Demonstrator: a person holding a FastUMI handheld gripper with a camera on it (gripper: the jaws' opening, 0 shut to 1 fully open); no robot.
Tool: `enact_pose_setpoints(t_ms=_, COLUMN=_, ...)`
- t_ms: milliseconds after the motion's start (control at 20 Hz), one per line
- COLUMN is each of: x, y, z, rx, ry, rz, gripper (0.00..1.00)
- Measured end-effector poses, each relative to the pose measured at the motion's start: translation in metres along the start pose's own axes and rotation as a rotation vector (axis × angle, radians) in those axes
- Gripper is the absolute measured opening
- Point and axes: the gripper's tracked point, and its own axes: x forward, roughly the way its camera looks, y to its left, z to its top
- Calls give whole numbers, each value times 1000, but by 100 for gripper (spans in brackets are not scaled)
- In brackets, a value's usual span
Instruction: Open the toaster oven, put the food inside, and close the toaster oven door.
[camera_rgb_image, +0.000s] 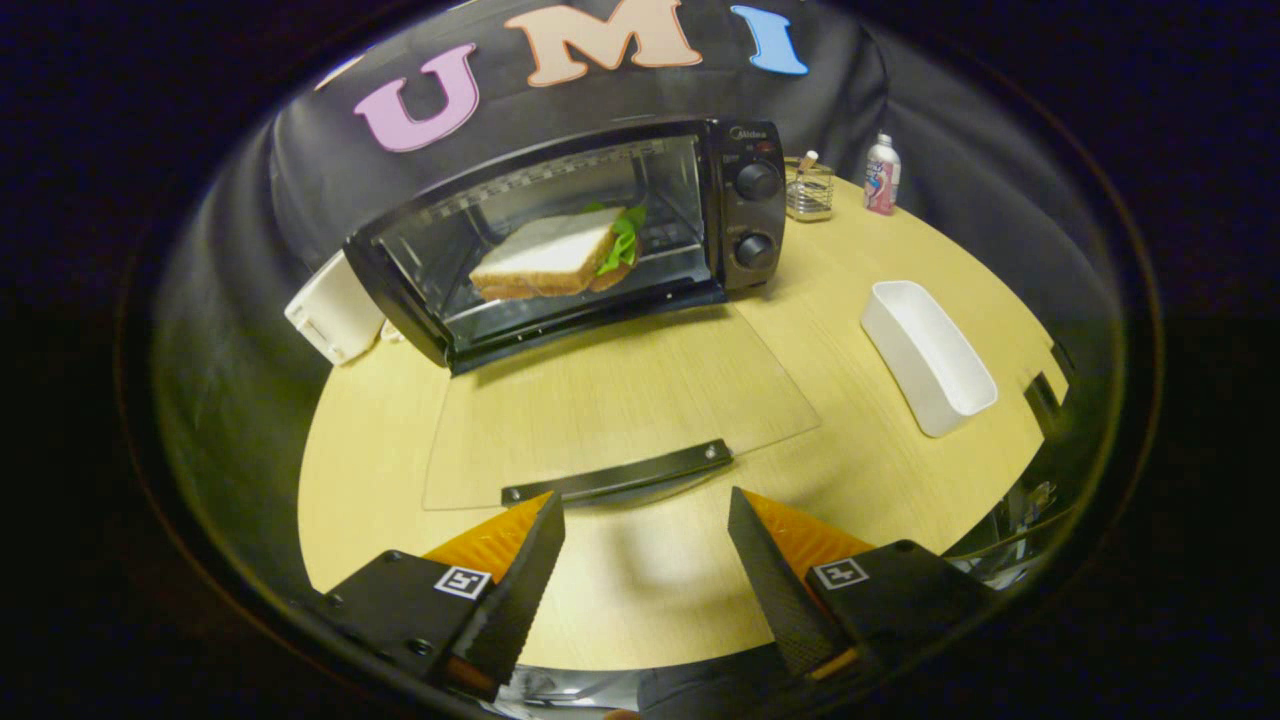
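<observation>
Tongs (645, 560), spread and empty at the bottom of the frame, sit just short of the door handle (617, 472), whose long axis runs crosswise ahead of them.

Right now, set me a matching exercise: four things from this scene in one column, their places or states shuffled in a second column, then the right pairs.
Things
1. sandwich
2. glass door
3. white tray
4. fingers

Places or states
A. apart, holding nothing, just short of the door handle
B. folded down flat over the wooden table
C. inside the toaster oven, on its rack
D. empty, on the table off to the right of the open door

Pairs: 1-C, 2-B, 3-D, 4-A
</observation>
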Motion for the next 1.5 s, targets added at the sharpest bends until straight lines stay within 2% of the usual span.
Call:
enact_pose_setpoints(t_ms=350, x=27, y=1, z=-27, rx=-170, ry=77, rz=-28, gripper=100)
enact_pose_setpoints(t_ms=700, x=44, y=6, z=-20, rx=-178, ry=66, rz=-11, gripper=100)
enact_pose_setpoints(t_ms=1100, x=24, y=14, z=6, rx=-206, ry=-47, rz=13, gripper=100)
enact_pose_setpoints(t_ms=1300, x=6, y=29, z=40, rx=-143, ry=-149, rz=71, gripper=100)
enact_pose_setpoints(t_ms=1500, x=-7, y=32, z=76, rx=-112, ry=-231, rz=84, gripper=100)
